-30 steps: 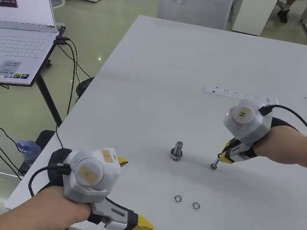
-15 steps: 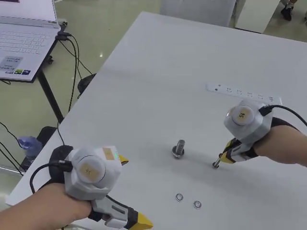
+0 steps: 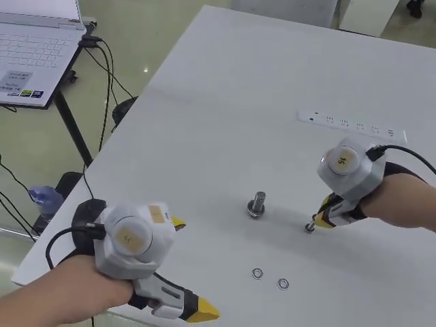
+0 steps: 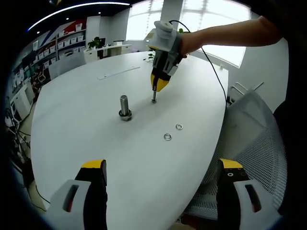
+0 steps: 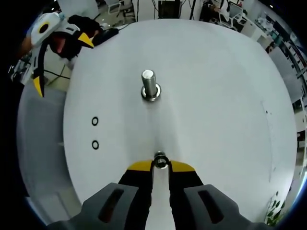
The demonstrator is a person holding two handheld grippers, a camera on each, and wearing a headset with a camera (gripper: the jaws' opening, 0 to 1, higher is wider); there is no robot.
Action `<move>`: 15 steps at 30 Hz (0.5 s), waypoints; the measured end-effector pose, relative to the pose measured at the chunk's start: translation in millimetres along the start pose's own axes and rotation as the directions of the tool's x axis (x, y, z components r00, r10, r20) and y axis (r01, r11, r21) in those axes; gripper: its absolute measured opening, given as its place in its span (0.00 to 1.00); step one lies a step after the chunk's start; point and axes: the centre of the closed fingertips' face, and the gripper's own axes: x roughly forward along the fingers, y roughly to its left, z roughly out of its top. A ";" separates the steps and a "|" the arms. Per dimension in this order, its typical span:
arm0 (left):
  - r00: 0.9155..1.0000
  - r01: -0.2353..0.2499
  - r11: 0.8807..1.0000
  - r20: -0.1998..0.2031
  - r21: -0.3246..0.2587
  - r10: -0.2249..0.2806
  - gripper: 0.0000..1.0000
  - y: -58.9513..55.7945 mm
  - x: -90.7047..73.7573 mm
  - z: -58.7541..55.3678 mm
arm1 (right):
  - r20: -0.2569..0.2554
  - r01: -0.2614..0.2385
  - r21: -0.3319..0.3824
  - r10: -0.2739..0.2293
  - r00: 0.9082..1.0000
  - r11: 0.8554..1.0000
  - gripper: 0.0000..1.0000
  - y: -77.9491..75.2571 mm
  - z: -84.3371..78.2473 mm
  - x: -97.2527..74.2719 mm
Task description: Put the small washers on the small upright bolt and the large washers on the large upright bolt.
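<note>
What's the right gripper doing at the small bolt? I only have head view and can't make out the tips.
Observer: In the right gripper view, the right gripper has its tips closed on the top of the small bolt.
Operator: Left one carrying anything?
Observer: No. In the left gripper view, the left gripper is wide open with nothing between the jaws.
Operator: What's past the table edge on that side?
Observer: A grey mesh chair, right beside the table.
</note>
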 end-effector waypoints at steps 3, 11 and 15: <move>1.000 0.006 1.000 -0.004 -0.001 -0.006 0.95 -0.5 0.9 -0.1 | -0.003 -0.004 0.003 0.004 1.000 1.000 0.13 0.5 -1.0 2.0; 1.000 0.015 1.000 -0.014 -0.008 -0.015 0.93 0.5 2.7 -2.2 | -0.018 -0.018 -0.002 0.018 1.000 1.000 0.13 3.2 -4.4 14.3; 1.000 0.019 1.000 -0.020 -0.010 -0.019 0.92 0.4 3.7 -4.7 | -0.029 -0.025 -0.004 0.025 0.999 1.000 0.13 5.4 -6.8 19.4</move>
